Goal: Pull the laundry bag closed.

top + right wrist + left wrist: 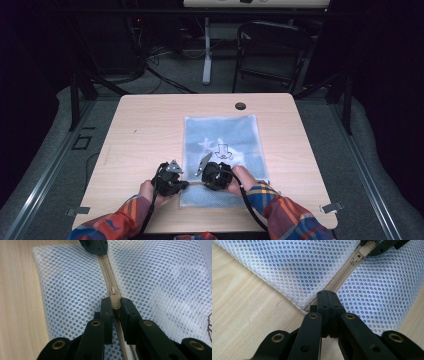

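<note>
A white mesh bag [220,135] with blue contents lies flat on the wooden table [145,125]. A beige zipper [342,277] runs along the bag's near end. My left gripper [327,293] is shut on the zipper's end at the bag's left edge, and it appears at the top of the right gripper view [96,246]. My right gripper [115,302] is shut on the zipper slider [115,302], a short way along the zipper [106,267]. In the high view the left gripper [186,185] and right gripper [202,181] point at each other, tips close together.
A dark cable hole [240,106] sits near the table's far edge. Metal clips [331,206] hold the front corners. Behind the table stand a black chair [270,50] and a white desk leg [207,50]. Bare wood lies left and right of the bag.
</note>
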{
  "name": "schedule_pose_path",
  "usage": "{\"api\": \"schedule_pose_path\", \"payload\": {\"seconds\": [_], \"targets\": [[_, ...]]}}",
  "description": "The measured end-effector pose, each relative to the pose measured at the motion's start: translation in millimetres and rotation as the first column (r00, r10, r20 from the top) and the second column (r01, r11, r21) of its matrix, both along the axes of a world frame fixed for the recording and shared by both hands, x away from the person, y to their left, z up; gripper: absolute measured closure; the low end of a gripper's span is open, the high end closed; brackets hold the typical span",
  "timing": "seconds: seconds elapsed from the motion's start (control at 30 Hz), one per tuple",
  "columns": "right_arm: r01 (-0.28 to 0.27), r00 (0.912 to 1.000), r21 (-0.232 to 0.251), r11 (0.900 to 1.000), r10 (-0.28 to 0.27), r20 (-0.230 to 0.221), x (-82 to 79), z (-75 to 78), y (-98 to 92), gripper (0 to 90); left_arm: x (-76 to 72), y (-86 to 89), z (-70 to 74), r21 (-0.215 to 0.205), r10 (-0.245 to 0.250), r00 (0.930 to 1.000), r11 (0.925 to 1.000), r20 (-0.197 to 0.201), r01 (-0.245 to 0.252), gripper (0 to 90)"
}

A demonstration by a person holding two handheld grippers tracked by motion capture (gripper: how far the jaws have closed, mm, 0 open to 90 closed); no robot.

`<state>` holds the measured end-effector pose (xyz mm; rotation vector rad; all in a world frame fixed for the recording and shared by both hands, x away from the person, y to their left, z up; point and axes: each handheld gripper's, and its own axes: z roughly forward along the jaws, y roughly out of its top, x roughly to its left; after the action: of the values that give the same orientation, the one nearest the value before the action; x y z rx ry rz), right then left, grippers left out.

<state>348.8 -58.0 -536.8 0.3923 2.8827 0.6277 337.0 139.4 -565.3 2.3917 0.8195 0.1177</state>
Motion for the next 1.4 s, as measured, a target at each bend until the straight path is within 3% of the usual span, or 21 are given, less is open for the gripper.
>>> {"api": "schedule_pose_path", "payload": {"seconds": [0.7, 1.1, 1.4], "targets": [[0.002, 0.9999, -0.006, 1.000, -0.002, 0.010, -2.6, 2.2, -5.1, 81.6, 0.1, -0.2, 0.2, 0.003, -0.001, 1.0000, 1.0000, -0.001, 0.001, 90.0], [0.022, 0.9998, 0.021, 1.000, -0.022, 0.003, 1.0, -6.2, -0.8, 80.2, -0.1, 0.0, 0.0, 0.000, 0.002, 1.0000, 1.0000, -0.003, -0.002, 90.0], [0.006, 0.9999, -0.020, 1.000, -0.006, 0.009, 1.0, -11.2, 8.0, 80.7, -0.1, 0.0, -0.3, 0.000, 0.006, 1.0000, 1.0000, 0.001, -0.006, 90.0]]}}
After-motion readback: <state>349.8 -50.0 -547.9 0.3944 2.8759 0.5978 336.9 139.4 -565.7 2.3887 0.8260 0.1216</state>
